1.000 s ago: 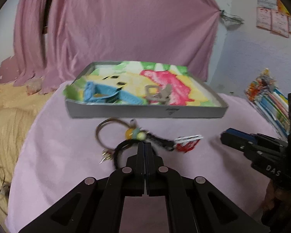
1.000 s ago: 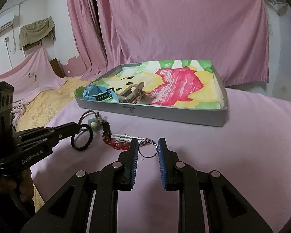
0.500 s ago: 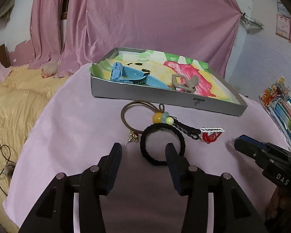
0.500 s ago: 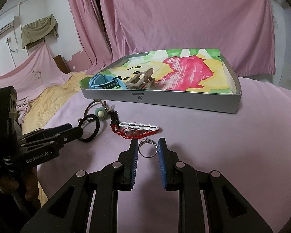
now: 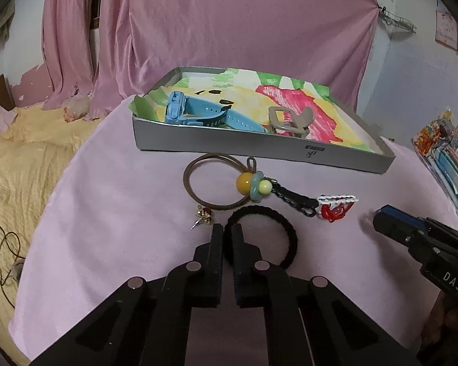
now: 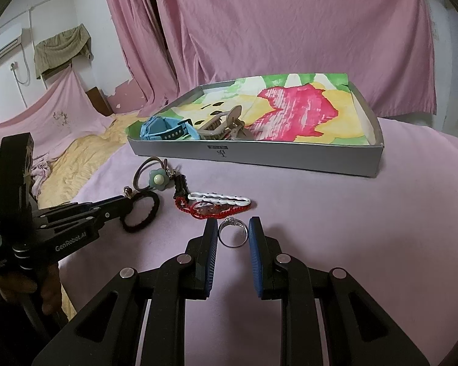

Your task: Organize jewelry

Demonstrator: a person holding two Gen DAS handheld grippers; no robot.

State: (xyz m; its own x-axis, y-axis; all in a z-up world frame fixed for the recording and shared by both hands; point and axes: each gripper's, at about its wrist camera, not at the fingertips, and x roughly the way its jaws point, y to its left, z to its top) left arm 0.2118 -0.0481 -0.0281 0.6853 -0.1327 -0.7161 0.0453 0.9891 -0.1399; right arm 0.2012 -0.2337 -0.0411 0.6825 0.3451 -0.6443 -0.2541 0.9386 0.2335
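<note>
Shiny metal ring [image 6: 232, 232], fuzzy hair tie [image 5: 267, 234]

- White lettering "GenRobot.AI" runs along the black body of the left gripper [image 6: 123, 206], seen from the right wrist.
- The letters "DAS" show in white on the black body of the right gripper [image 5: 381, 224], at the right edge of the left-wrist view.
- A small dark label on the front wall of the grey tray [image 6: 290, 158] is too small to read.
</note>
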